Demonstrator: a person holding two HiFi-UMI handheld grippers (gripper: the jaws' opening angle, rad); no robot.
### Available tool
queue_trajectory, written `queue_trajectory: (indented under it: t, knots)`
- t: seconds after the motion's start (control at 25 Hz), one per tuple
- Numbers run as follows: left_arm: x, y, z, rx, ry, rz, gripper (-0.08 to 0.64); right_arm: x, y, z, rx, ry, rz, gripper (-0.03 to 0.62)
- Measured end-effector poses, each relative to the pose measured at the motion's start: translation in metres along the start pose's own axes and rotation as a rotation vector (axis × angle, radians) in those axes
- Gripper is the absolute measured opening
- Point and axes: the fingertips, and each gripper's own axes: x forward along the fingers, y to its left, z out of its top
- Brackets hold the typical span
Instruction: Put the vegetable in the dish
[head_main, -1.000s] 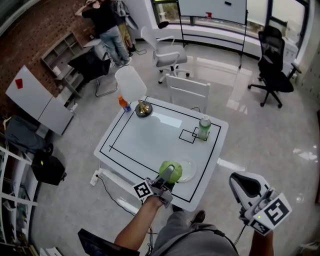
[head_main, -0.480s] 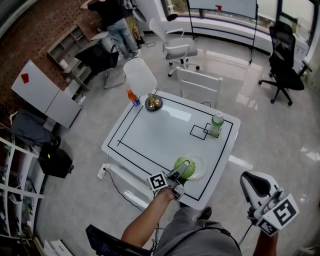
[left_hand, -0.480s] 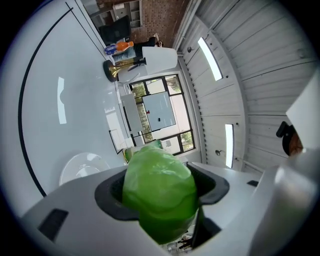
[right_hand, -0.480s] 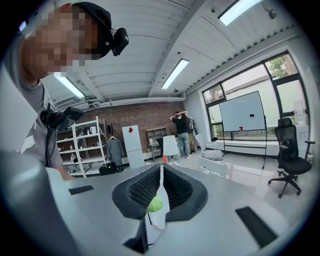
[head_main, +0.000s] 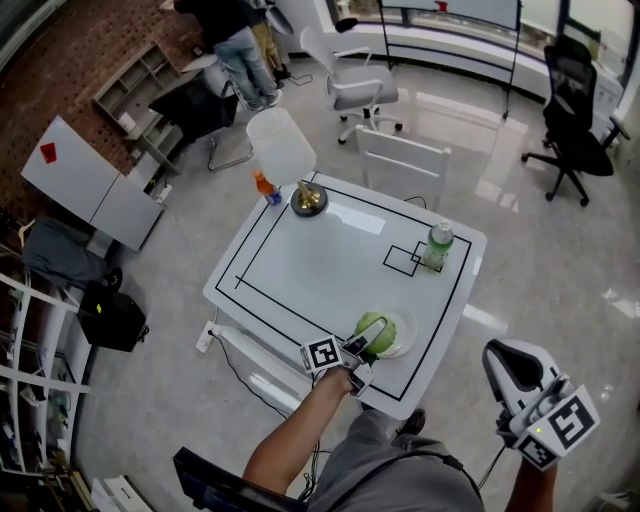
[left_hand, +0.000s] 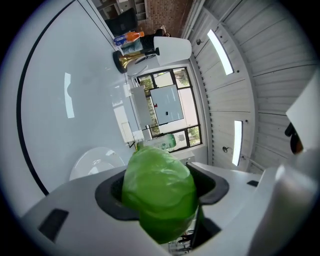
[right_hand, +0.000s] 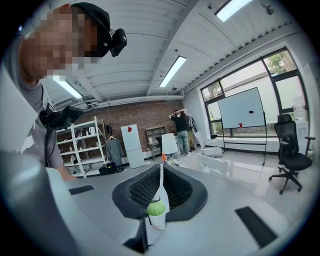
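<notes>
Looked down on a white square tabletop (head_main: 300, 262), marked with a black line just inside its edges. Noted a white chair (head_main: 402, 162) at the far side. Saw the right gripper (head_main: 508, 366) off the near right corner of the tabletop, well apart from everything on it. Found its jaws pressed together but for a thin slit, with nothing between. Saw the left gripper (head_main: 370, 340) at the near edge, jaws clenched on the vegetable (head_main: 374, 328) from both sides. Noted the dish (head_main: 402, 338), round, shallow and pale, towards the near right corner, inside the black line. Held the vegetable over the left part of this dish in the head view; could not tell whether touching it or just above. Found the vegetable bright green, round, smooth and a little glossy, with soft folds like wrapped leaves, bulging out past the jaws. Noted a green bottle (head_main: 436, 246) upright by a small black square at the far right. Noted also a brass-coloured object (head_main: 308, 200) at the far left corner and, near it, past the corner, a small orange bottle (head_main: 264, 187).
</notes>
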Motion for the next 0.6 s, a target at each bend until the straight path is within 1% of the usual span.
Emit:
queue_trajectory:
  t: [0.12, 0.24, 0.36, 0.48, 0.6]
  knots:
    - [0.002, 0.016, -0.003, 0.023, 0.045, 0.053, 0.295, 0.003, -0.004, -0.002, 0.007, 0.006, -0.001, 0.009]
    - [0.008, 0.021, -0.008, 0.010, 0.077, 0.050, 0.291, 0.005, -0.007, -0.004, 0.015, 0.008, -0.001, 0.009]
    - [0.008, 0.032, -0.012, 0.041, 0.122, 0.102, 0.288, 0.007, -0.010, -0.006, 0.020, 0.013, -0.004, 0.009]
    - [0.014, 0.035, -0.015, 0.039, 0.157, 0.101, 0.287, 0.009, -0.014, -0.008, 0.026, 0.017, -0.008, 0.009]
    - [0.023, 0.034, -0.022, 0.063, 0.232, 0.097, 0.287, 0.011, -0.018, -0.010, 0.033, 0.021, -0.009, 0.009]
